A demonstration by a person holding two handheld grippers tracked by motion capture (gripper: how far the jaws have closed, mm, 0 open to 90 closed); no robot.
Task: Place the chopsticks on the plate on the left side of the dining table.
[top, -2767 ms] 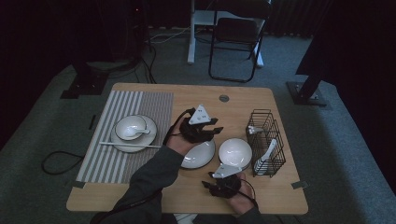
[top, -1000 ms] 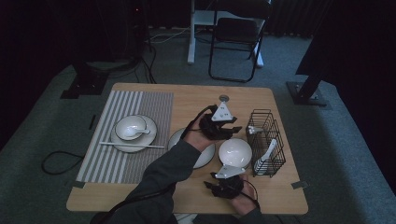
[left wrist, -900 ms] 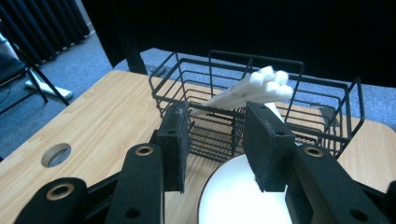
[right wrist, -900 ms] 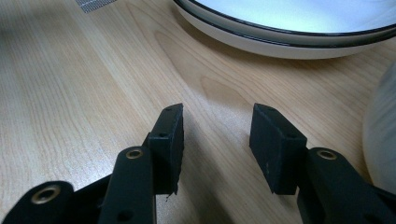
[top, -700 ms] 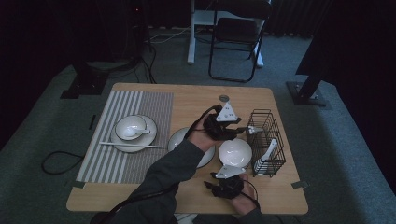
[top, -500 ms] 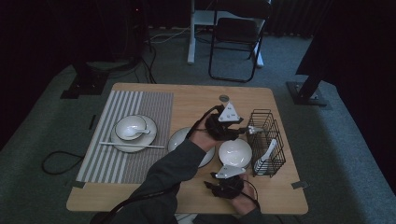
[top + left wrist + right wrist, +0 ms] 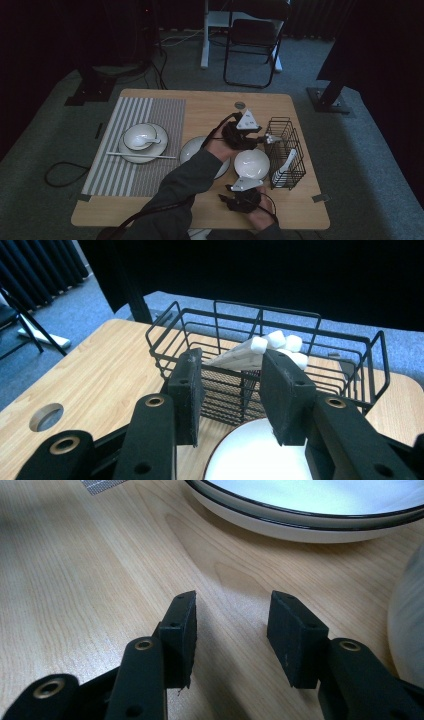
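beside the wire basket, left gripper fingers spread, nothing pinched, reaching toward white spoons; closing early could catch the basket rim.

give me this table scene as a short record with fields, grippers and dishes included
left gripper: open, holds nothing, aimed at the wire basket
right gripper: open, low over bare wooden table
basket contents: white spoons
white bowl: between both grippers, beside the basket
plate: left of that bowl, partly under the forearm
striped placemat: plate with bowl and spoon, chopsticks in front
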